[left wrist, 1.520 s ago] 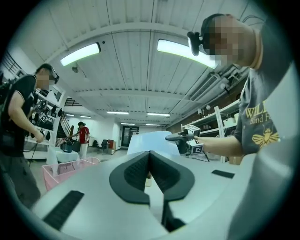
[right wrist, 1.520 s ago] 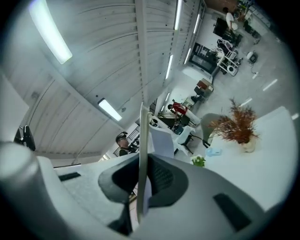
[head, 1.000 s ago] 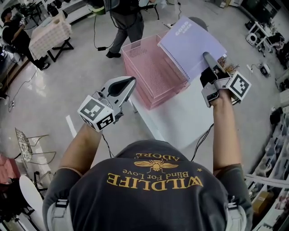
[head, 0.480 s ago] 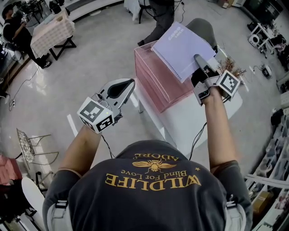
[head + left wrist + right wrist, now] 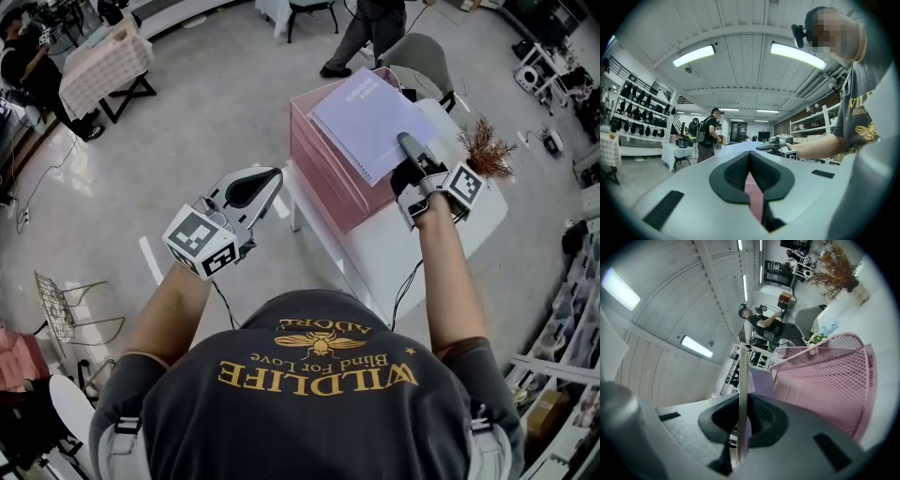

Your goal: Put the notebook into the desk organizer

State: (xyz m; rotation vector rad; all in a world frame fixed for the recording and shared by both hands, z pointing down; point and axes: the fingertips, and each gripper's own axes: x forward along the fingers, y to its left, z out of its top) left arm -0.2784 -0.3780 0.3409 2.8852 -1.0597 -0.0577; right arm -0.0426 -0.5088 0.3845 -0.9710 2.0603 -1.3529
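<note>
The right gripper (image 5: 405,142) is clamping the spiral notebook's (image 5: 361,117) near edge. It's been sinking, so the notebook is now lying flatter, ahead of its jaws, over the pink mesh desk organizer (image 5: 323,178). The left gripper (image 5: 272,174) is hovering closed and empty.

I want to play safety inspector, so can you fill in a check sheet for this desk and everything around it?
Surface: white table, holding the organizer at its far left corner.
Job's things: purple notebook flat over the pink desk organizer, not yet inside.
Clutter: dried plant near the table's right edge.
Grippers: right gripper shut on the notebook's edge; left gripper shut, empty, off the table's left side.
Cables: black cable hanging by the table's near edge.
Surroundings: grey chair behind the table; a person walking beyond.
</note>
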